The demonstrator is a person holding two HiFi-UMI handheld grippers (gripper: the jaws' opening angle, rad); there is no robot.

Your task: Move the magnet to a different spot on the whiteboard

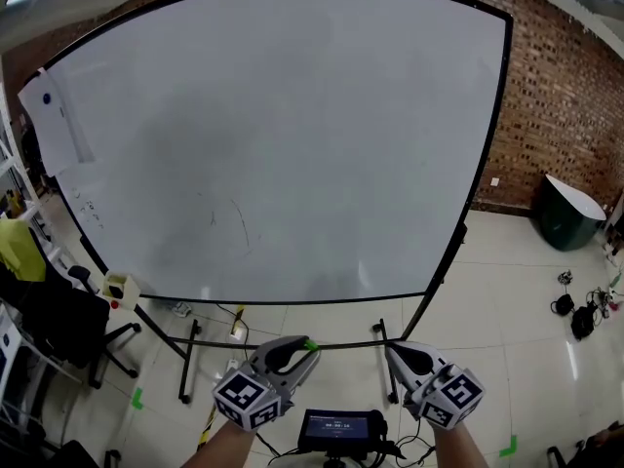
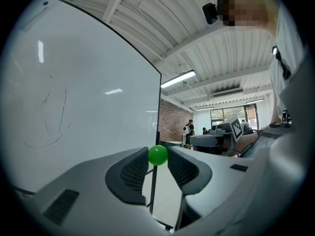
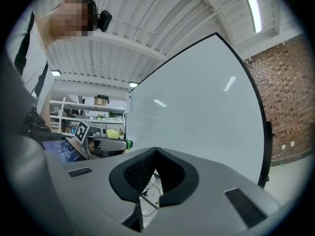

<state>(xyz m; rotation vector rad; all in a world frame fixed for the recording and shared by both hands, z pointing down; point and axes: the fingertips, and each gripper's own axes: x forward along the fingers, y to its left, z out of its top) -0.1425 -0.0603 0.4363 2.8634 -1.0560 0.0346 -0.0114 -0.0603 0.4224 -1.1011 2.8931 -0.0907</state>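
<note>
A small green ball-shaped magnet (image 2: 158, 155) sits pinched between the tips of my left gripper (image 2: 157, 157). In the head view it shows as a green speck (image 1: 310, 343) at the tip of the left gripper (image 1: 308, 349), held low in front of the whiteboard's stand. The big whiteboard (image 1: 283, 135) fills the view ahead and bears faint pen marks. At its upper left edge a sheet of paper (image 1: 60, 125) hangs under a blue magnet (image 1: 47, 98). My right gripper (image 1: 392, 351) is low at the right, shut with nothing in it (image 3: 156, 151).
The whiteboard stands on a black wheeled frame (image 1: 190, 359). A black office chair (image 1: 68, 320) is at the left, a dark green bin (image 1: 565, 214) and loose cables (image 1: 583, 318) at the right. A small screen device (image 1: 339, 427) sits between my hands.
</note>
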